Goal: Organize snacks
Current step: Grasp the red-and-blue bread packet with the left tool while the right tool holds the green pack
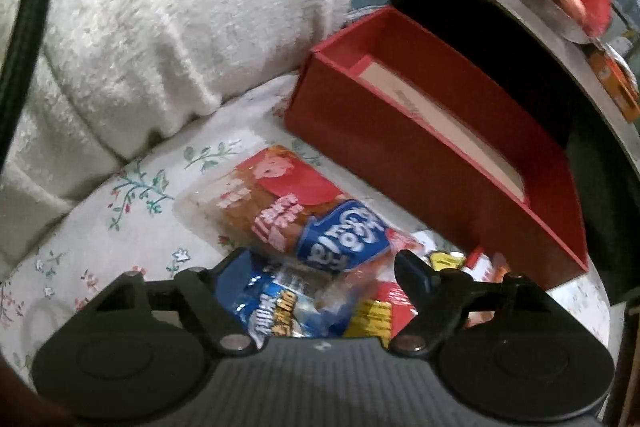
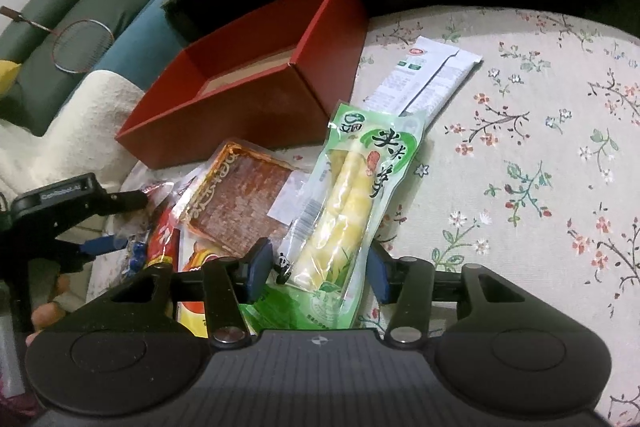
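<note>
Starting at the left, our left gripper (image 1: pixel 320 267) hangs tilted steeply down over the heap of snacks on the floral cloth (image 2: pixel 520 147), jaws apart with nothing pinched; between them lie the blue crinkly packet (image 1: pixel 260 295) and, just beyond, the bread pack (image 1: pixel 280 203) with its red and blue label. We judge both to be light, puffy and easily crushed, the foil one slippery, so a hold on a sealed edge should serve better than one across the belly. Further right, the dried-meat pouch (image 2: pixel 244 203) lies flat and looks thin and stiffish. Beside it, the green bamboo-shoot pouch (image 2: pixel 360 187) runs lengthwise between the jaws of our right gripper (image 2: pixel 320 267), near end toward us; the pads flank it closely, but we cannot tell whether they press it yet. It looks vacuum-packed, denser than the rest, with slick film, so we would grip across the firm middle. That gripper also points steeply downward. The red box (image 2: pixel 256 99) stands open and empty just beyond the heap, to the far left, and the white sachet (image 2: pixel 424 79) lies to its right.
</note>
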Available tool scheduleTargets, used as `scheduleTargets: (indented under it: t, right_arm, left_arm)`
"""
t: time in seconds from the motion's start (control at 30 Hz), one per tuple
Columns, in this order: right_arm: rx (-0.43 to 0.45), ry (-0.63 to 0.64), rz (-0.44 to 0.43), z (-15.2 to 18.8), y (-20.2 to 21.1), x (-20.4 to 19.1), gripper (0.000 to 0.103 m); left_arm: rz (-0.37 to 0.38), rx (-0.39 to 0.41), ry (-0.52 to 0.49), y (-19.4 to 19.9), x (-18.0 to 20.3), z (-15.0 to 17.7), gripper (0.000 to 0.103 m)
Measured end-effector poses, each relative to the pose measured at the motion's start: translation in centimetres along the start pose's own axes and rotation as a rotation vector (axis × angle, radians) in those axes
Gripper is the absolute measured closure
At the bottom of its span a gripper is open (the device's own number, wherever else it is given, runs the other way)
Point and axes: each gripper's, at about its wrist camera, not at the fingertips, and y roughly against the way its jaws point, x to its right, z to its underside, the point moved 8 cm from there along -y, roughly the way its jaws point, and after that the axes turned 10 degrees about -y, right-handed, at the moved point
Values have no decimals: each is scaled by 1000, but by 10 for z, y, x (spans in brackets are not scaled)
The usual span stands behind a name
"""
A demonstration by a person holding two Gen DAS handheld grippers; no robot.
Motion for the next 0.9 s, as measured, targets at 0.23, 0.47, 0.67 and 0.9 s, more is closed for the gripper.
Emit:
scheduleTargets:
  t: [0.23,0.47,0.67,0.9]
  right_arm:
    - [1,-5,-12,-3,-4,-2,38]
    - [4,21,-5,-3,-6,-8,35]
    - [22,20,-3,-8,-3,-3,48]
    - [48,41,-7,-10,8,-6,50]
  left_arm:
    - [-10,16,96,-5,-13,-13,27]
    - [-102,50,16,-13,-5,-16,27]
    - [-157,96,-132,-7,12,-20,47]
    - [-160,127,-292,20,32,-1,52]
